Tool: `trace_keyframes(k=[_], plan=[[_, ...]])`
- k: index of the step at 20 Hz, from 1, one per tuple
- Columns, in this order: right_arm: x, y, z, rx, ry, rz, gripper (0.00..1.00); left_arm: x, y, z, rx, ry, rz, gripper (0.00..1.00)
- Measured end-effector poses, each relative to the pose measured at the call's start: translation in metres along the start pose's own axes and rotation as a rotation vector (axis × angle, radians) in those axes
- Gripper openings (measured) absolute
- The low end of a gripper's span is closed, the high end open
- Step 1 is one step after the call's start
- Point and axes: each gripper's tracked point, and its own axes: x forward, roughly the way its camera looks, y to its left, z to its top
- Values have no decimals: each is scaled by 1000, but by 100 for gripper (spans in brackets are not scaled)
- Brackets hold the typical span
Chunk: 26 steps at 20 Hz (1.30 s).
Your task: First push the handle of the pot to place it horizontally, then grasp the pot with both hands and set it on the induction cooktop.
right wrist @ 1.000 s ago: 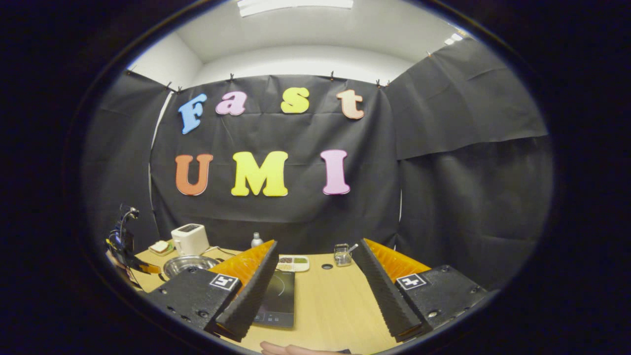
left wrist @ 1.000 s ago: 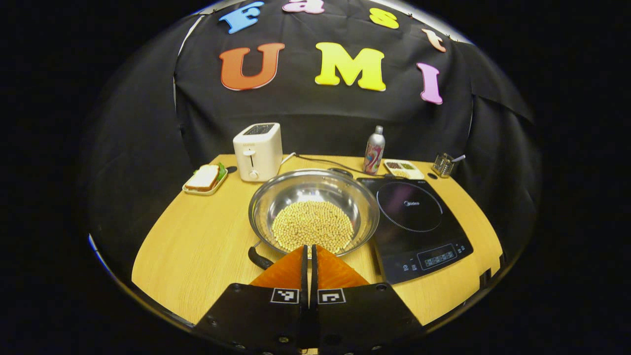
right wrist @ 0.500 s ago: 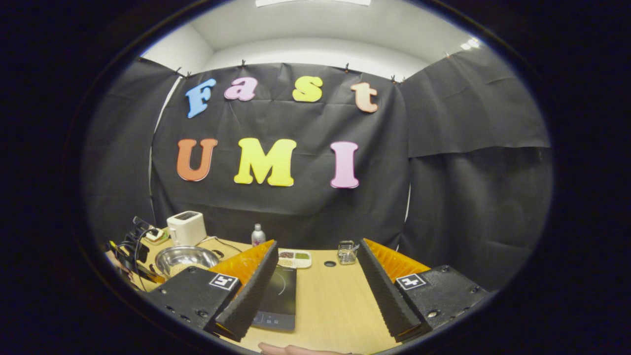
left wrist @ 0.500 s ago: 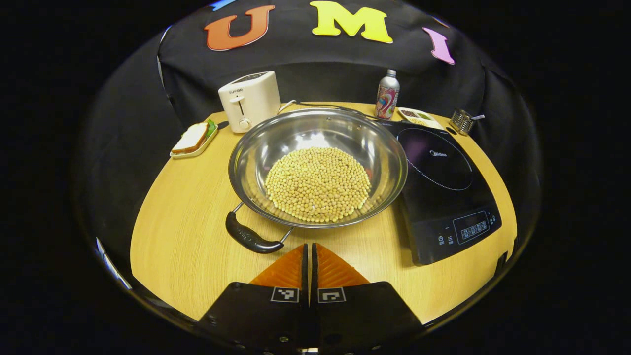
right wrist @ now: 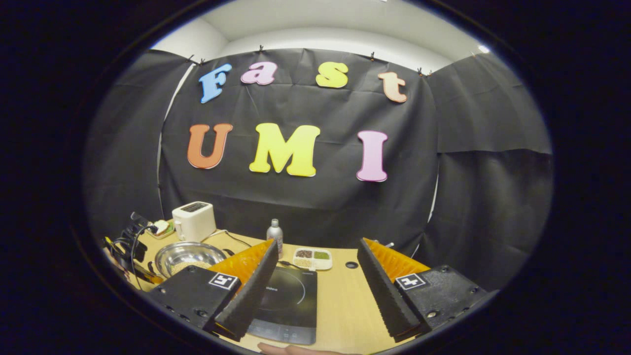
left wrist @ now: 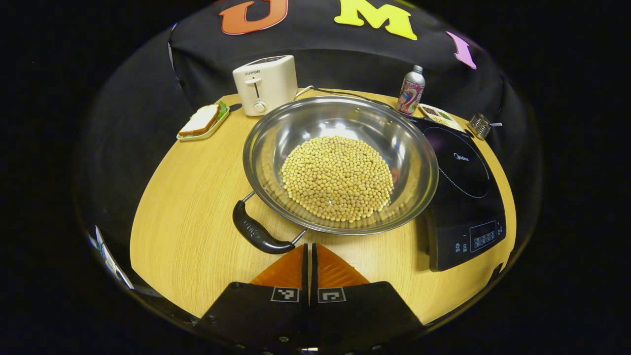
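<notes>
A wide steel pot (left wrist: 414, 148) half full of pale beans sits on the wooden table (left wrist: 187, 207), left of the black induction cooktop (left wrist: 463, 197). Its black handle (left wrist: 256, 232) points toward the near left, slanted. My left gripper (left wrist: 309, 246) is shut with nothing in it, just right of the handle's near end and close to touching it. In the right gripper view the right gripper (right wrist: 315, 251) stands open above the table's near edge, with the cooktop (right wrist: 291, 305) between its fingers and the pot (right wrist: 187, 254) far to the left.
A white toaster (left wrist: 264, 84) and a sandwich on a tray (left wrist: 201, 121) stand behind the pot on the left. A printed bottle (left wrist: 410, 90), a divided dish (left wrist: 436, 112) and a small wire holder (left wrist: 479, 125) line the back right. A hand (right wrist: 291, 349) shows at the bottom.
My left gripper has dropped and come forward to the pot, and the handle now lies right beside its tips. The right gripper has tilted down and drifted a little, still open.
</notes>
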Motion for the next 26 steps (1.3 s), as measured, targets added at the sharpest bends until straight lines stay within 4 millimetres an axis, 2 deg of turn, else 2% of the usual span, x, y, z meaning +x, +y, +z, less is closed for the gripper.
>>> trace_keyframes(k=[1, 2, 5, 8, 9, 10, 11, 12, 13, 16, 17, 18, 21, 24, 26], plan=[[6, 4, -1, 19, 1, 7, 100, 4, 3, 0, -2, 1, 4, 0], [11, 5, -3, 39, 5, 6, 100, 7, 6, 1, -4, 4, 7, 11], [19, 10, -5, 64, 11, -2, 100, 13, 21, 2, -22, 16, 31, 11], [21, 15, 3, 56, -16, 3, 100, 21, 39, 8, -55, 27, 42, 10], [21, 14, 8, 50, -32, -5, 99, 23, 43, 11, -69, 26, 37, 0], [21, 16, 11, 45, -43, -6, 99, 25, 48, 13, -83, 29, 33, 10], [21, 20, 13, 46, -46, 3, 99, 26, 53, 15, -96, 34, 35, 0], [22, 25, 12, 46, -42, 14, 100, 28, 59, 18, -99, 37, 47, 10], [22, 26, 11, 48, -35, 17, 99, 30, 64, 21, -94, 50, 52, 0], [20, 19, 5, 62, -25, -2, 99, 34, 73, 32, -112, 72, 34, 0], [19, 13, 3, 68, -23, -18, 99, 37, 78, 35, -121, 73, 28, 10], [17, 8, -3, 76, -9, -34, 100, 40, 83, 39, -130, 71, 25, 0], [3, 2, -20, 127, 43, -33, 100, 52, 97, 55, -141, 63, 10, 0], [2, -13, -27, 150, 50, -74, 99, 63, 109, 71, -141, 42, 8, 0], [5, -14, -35, 166, 70, -92, 99, 70, 117, 81, -142, 26, 14, 0]])
